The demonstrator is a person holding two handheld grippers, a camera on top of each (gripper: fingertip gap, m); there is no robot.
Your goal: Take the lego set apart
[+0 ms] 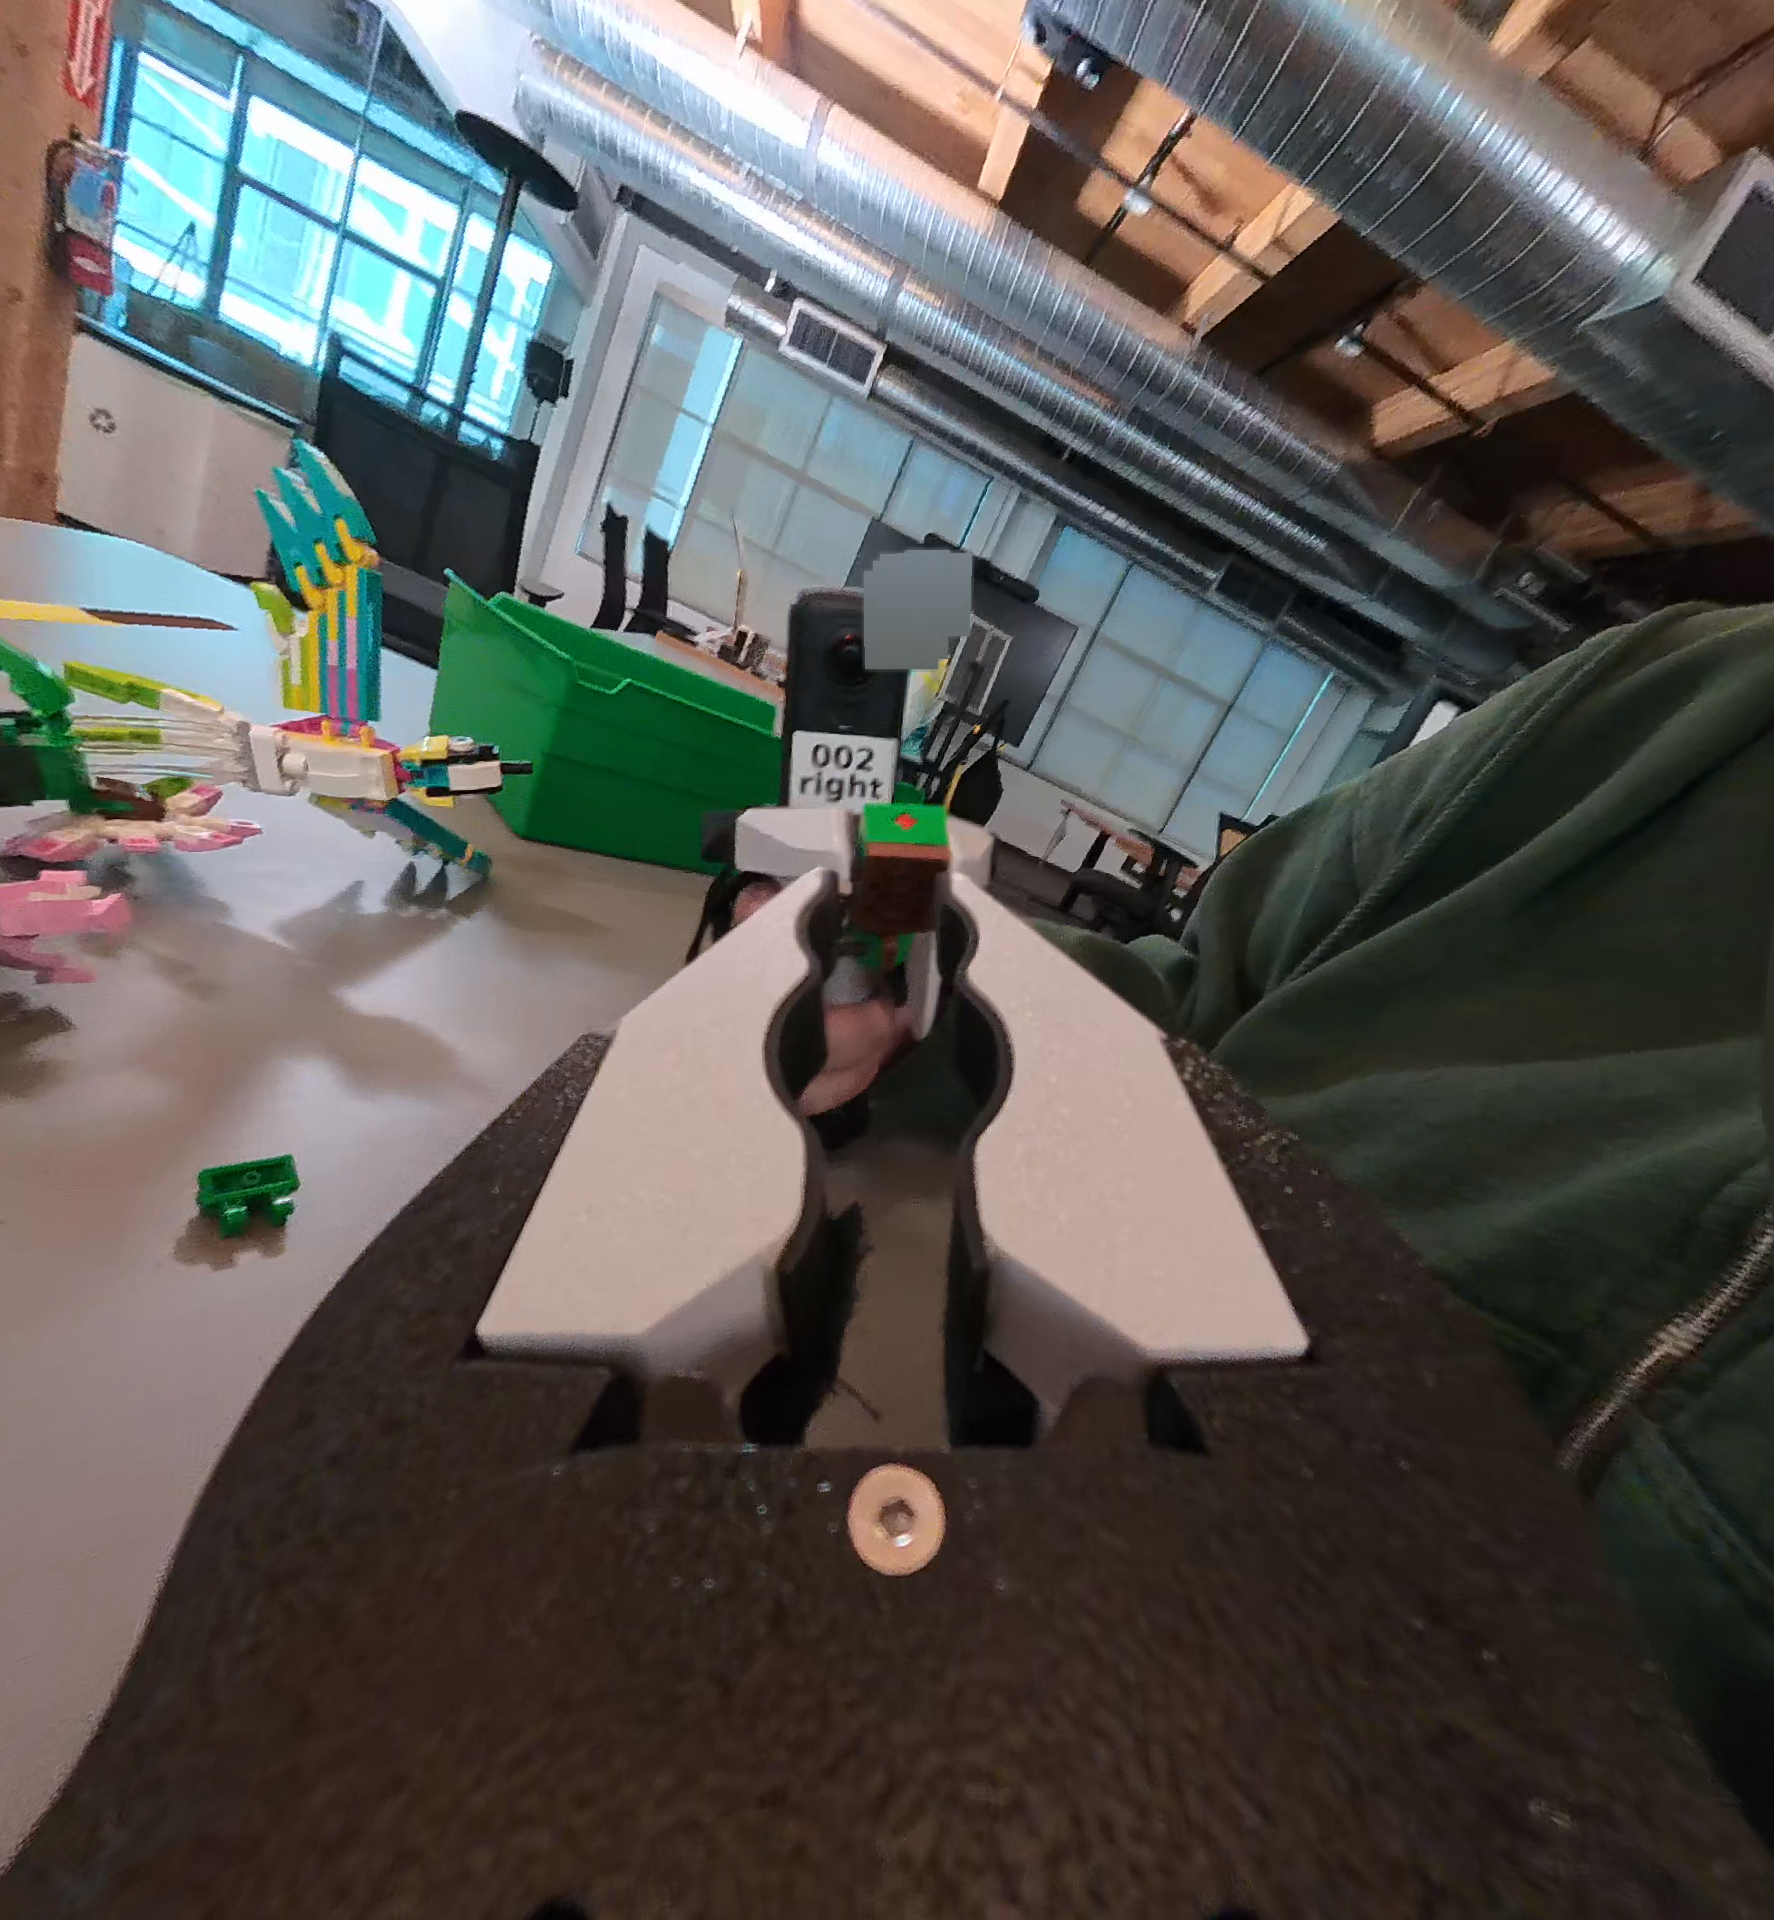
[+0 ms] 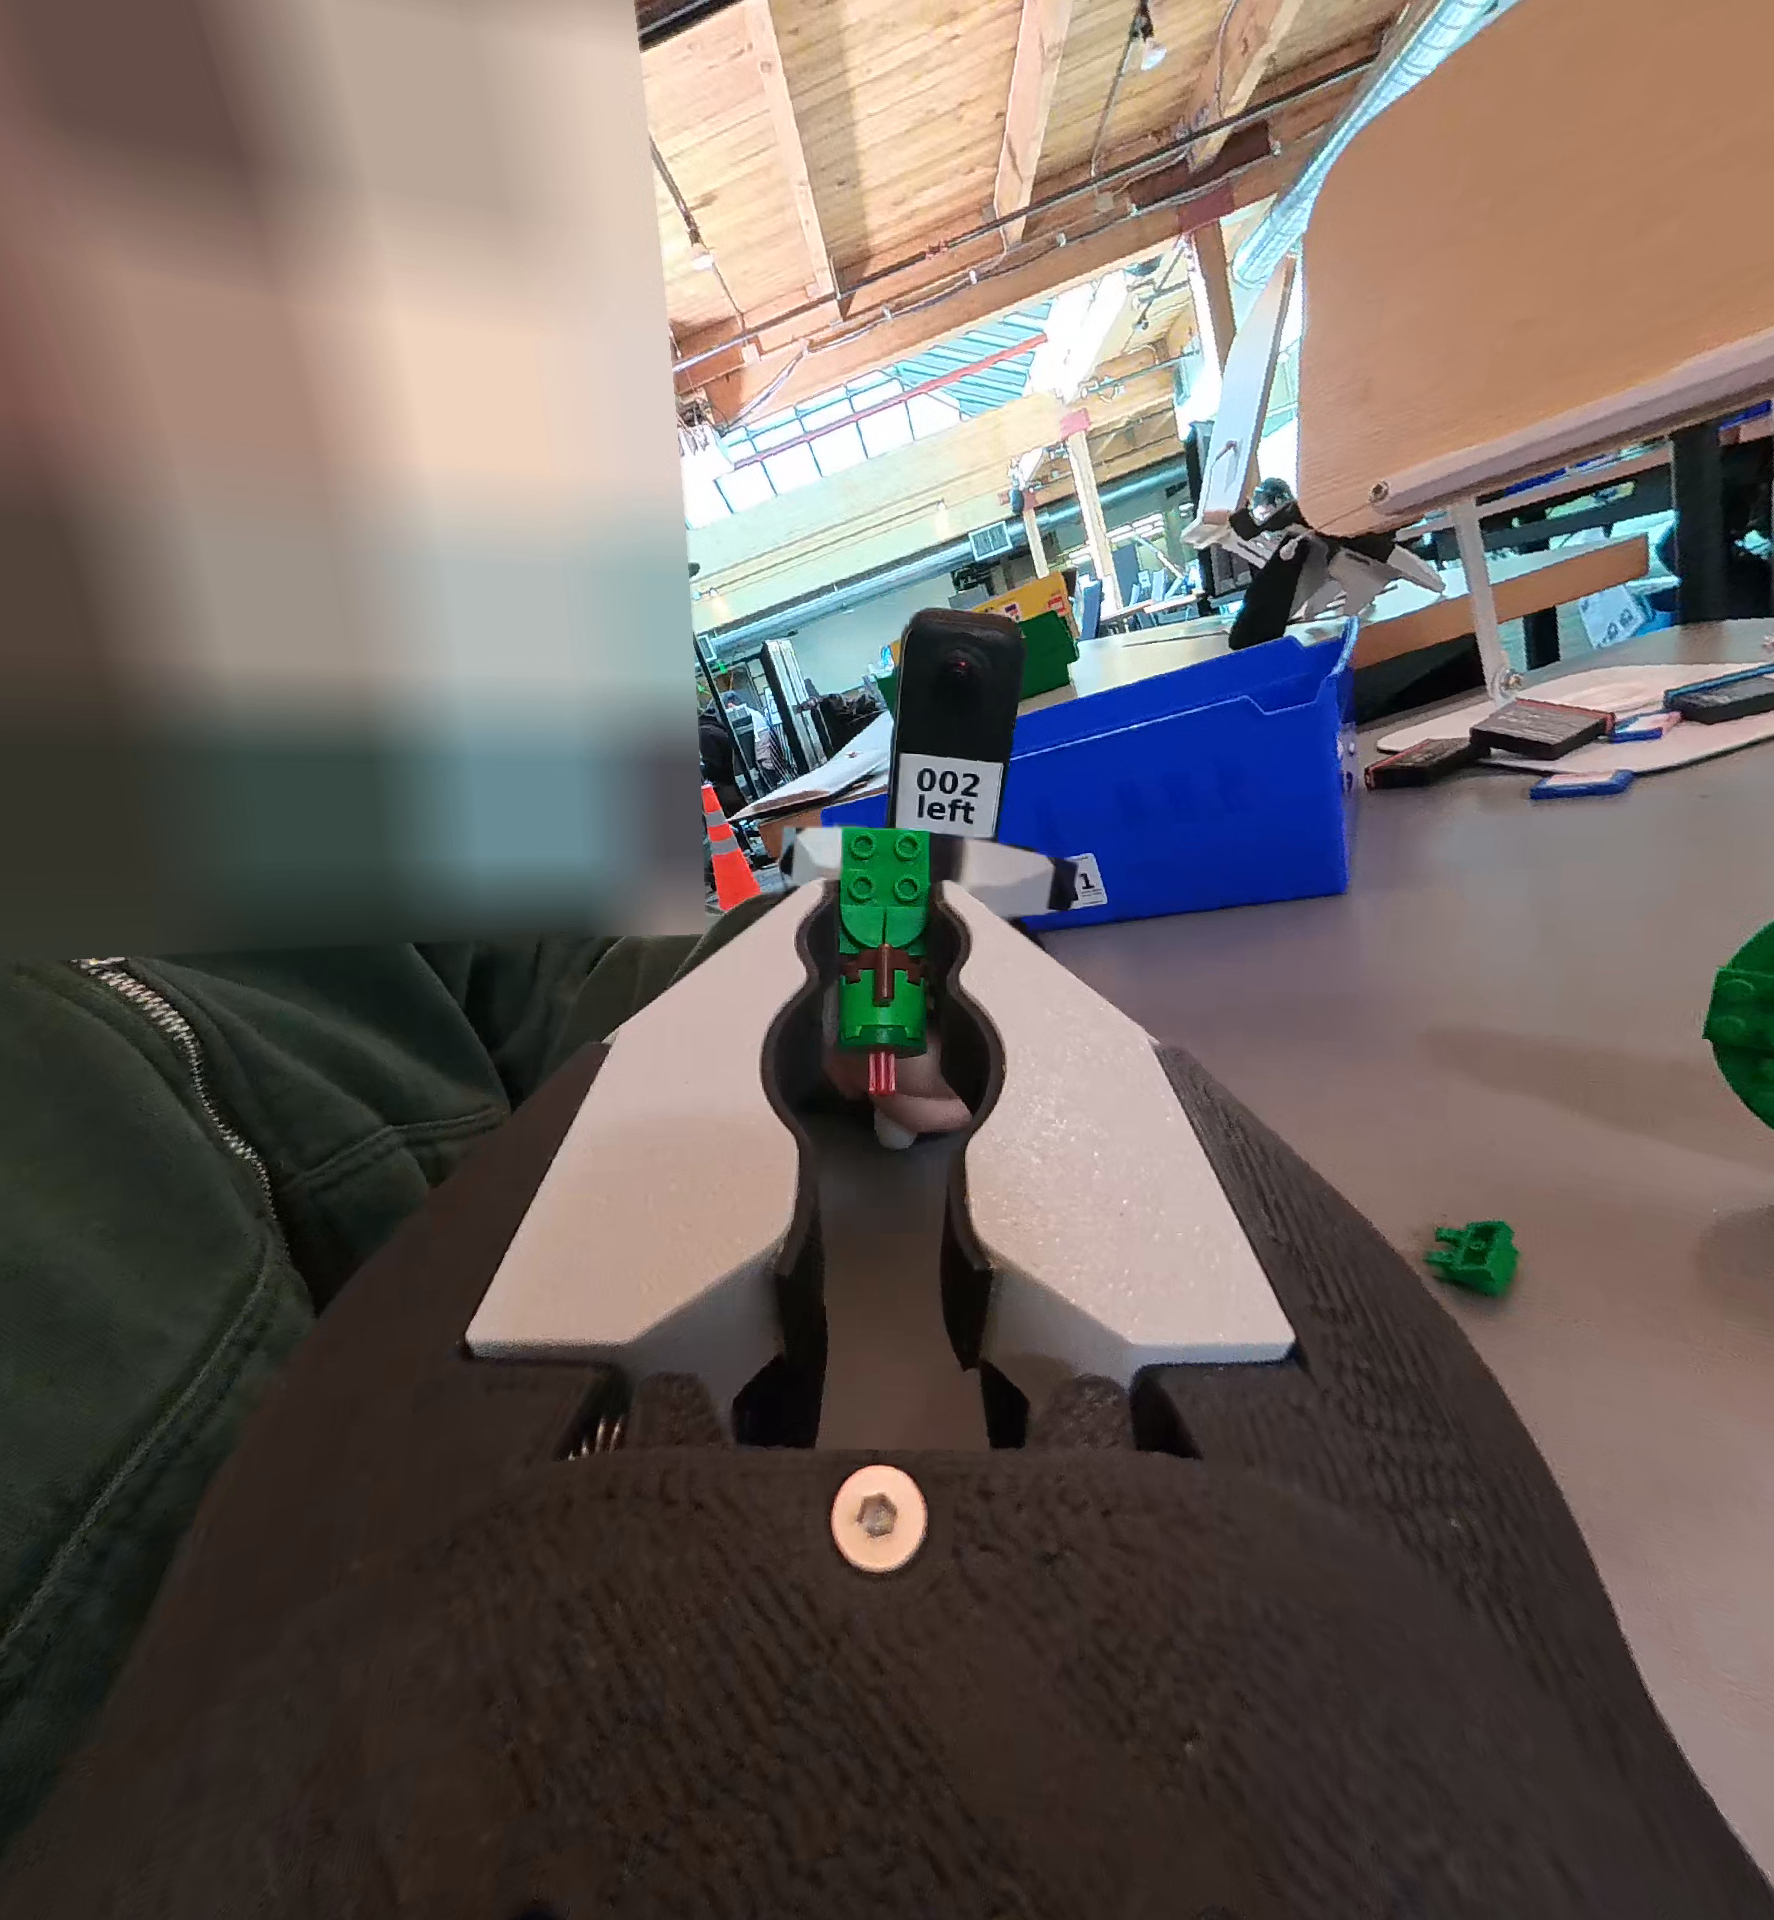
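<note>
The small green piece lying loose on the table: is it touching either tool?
Apart. The left wrist view shows the small green piece alone on the table, clear of the left tool.

Each camera sits on the back of its own tool, looking forward along the two white fingers and tilted slightly up, so ceiling fills the top of both views. The left gripper (image 1: 888, 883) and the right gripper (image 2: 883, 894) point at each other — each view shows the other tool head-on just past its own fingertips, very near. Both share the small green lego assembly (image 1: 893, 878) (image 2: 883, 951) between the tips, seen from opposite ends, the loose green piece (image 1: 247, 1193) (image 2: 1473, 1255) on the grey table (image 1: 187, 1351) (image 2: 1589, 1039) — left of the left tool, right of the right — and the green sleeve (image 1: 1485, 987) (image 2: 135, 1143).
</note>
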